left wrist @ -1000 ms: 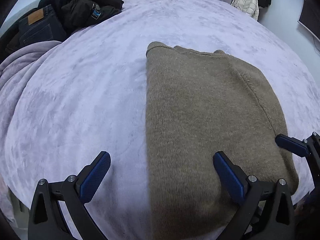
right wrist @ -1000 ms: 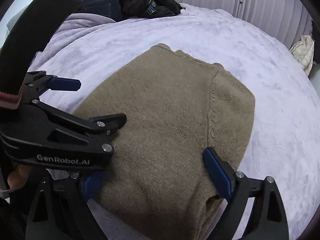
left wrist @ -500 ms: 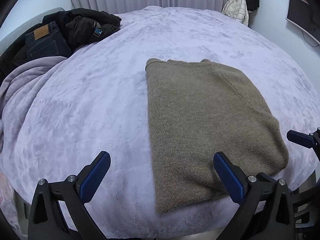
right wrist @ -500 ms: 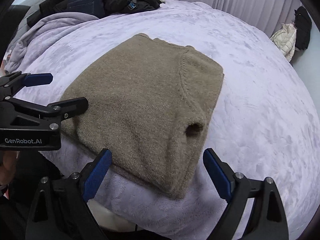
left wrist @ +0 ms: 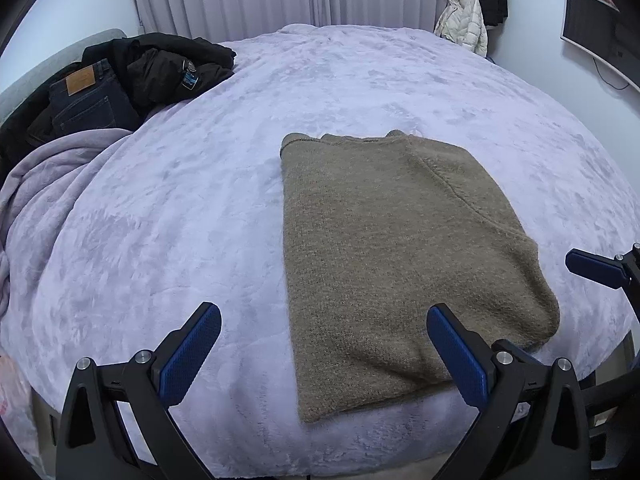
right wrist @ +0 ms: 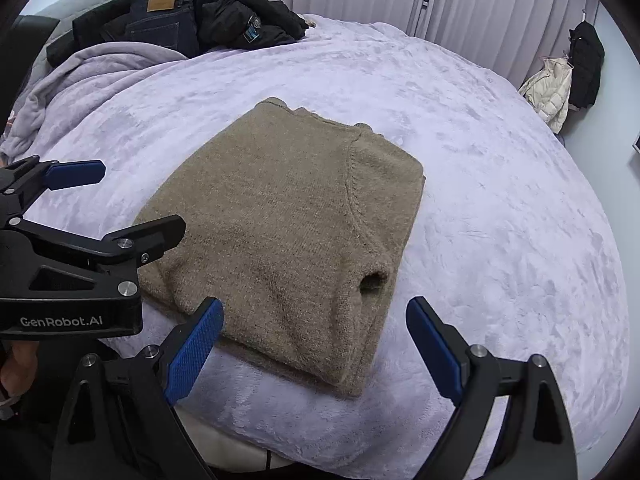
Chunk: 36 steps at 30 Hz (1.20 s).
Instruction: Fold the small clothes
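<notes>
Sweater folded, edge at risk

Sweater of tan-brown knit [left wrist: 392,240] lies folded near the lavender plush bed's [left wrist: 200,208] near edge. Left gripper [left wrist: 324,354] and right gripper [right wrist: 314,350] hover with jaws spread, empty. A careless nudge could drag it off or spring the open cuff loose.

Both grippers have drawn back off the folded sweater [left wrist: 392,248].

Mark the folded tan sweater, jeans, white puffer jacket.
Folded tan knit sweater [left wrist: 384,240], left wrist view, centre panel.
Dark denim jeans [left wrist: 86,106], left wrist view, back pocket.
White puffer jacket [left wrist: 462,20], left wrist view, body.
</notes>
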Each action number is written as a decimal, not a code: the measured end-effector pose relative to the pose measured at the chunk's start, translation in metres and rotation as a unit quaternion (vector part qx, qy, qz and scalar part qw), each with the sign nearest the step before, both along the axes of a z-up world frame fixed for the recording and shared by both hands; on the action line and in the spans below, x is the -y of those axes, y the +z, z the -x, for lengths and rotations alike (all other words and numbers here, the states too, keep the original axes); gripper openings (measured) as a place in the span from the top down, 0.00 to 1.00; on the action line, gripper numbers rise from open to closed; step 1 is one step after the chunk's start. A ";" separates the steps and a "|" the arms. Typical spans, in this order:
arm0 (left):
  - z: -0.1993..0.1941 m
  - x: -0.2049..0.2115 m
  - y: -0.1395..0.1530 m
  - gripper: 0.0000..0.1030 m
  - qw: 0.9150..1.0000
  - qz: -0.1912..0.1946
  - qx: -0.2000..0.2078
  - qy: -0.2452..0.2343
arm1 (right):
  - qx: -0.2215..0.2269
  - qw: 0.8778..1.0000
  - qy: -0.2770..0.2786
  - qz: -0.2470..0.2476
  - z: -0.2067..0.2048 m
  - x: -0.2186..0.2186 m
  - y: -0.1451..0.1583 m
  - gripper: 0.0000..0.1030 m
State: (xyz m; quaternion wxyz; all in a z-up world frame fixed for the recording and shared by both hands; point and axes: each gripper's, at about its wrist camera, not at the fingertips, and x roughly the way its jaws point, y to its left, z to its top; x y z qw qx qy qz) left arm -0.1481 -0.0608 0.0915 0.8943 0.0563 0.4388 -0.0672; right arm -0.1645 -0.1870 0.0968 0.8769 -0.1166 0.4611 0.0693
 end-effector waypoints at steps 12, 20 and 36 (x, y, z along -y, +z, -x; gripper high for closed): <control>0.005 0.006 -0.004 0.00 1.000 -0.010 0.000 0.001 | -0.010 1.000 -0.005 0.004 -0.001 -0.004 -0.005 0.09; 0.010 0.009 0.001 0.00 0.999 -0.024 0.021 0.012 | -0.019 1.000 -0.020 0.003 -0.005 -0.002 -0.010 0.09; 0.013 0.005 0.012 0.00 0.999 -0.022 0.039 0.015 | -0.006 1.000 -0.029 0.003 -0.004 0.001 -0.001 0.09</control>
